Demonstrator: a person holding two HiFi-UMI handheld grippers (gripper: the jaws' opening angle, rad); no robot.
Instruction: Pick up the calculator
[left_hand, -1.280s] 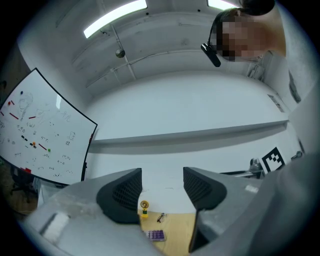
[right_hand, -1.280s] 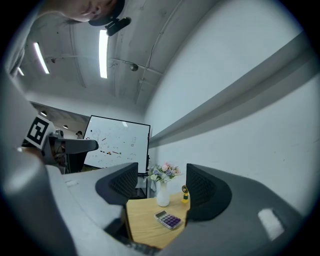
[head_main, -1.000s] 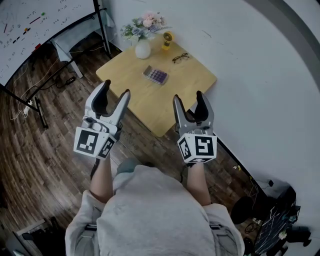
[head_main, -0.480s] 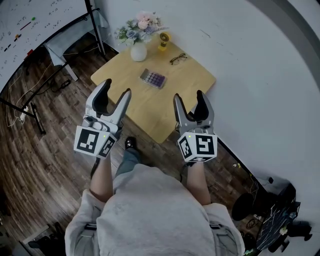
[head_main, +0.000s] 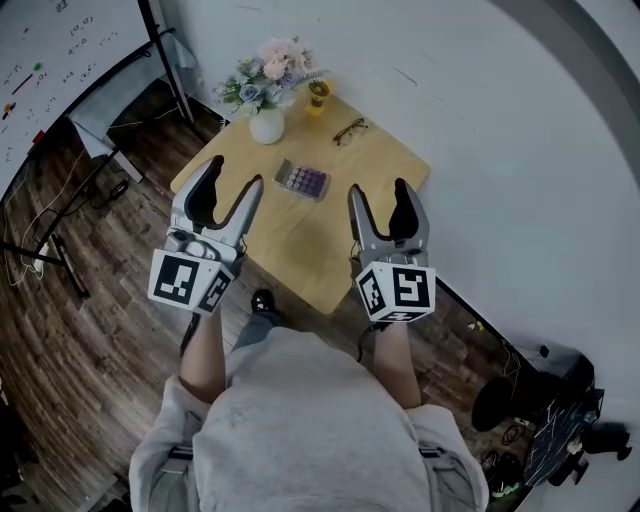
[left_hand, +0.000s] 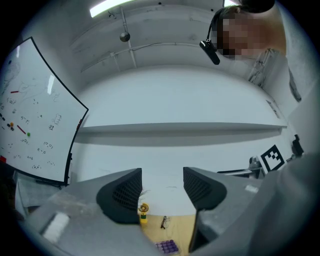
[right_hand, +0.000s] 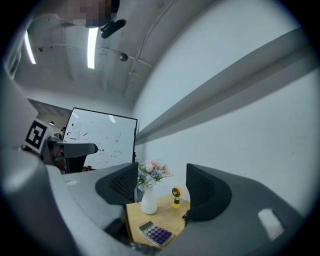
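Observation:
A small calculator (head_main: 301, 180) with purple keys lies flat on a square wooden table (head_main: 370, 165), near its middle. The same calculator (right_hand: 156, 232) shows low in the right gripper view, and its purple keys (left_hand: 167, 246) peek out at the bottom of the left gripper view. My left gripper (head_main: 228, 187) hovers open over the table's near left corner, nothing between its jaws. My right gripper (head_main: 379, 204) is open and empty too, above the table's near edge. Both are short of the calculator and well above it.
On the table's far side stand a white vase of flowers (head_main: 266, 125), a small yellow fan (head_main: 319, 95) and a pair of glasses (head_main: 349, 130). A whiteboard on a black stand (head_main: 60, 60) is at the left, a white wall behind the table. Dark equipment (head_main: 545, 410) lies at lower right.
Both grippers and I have moved toward the table, which sits closer under the jaws than before. The jaws keep the same spread, and the calculator lies where it was on the table.

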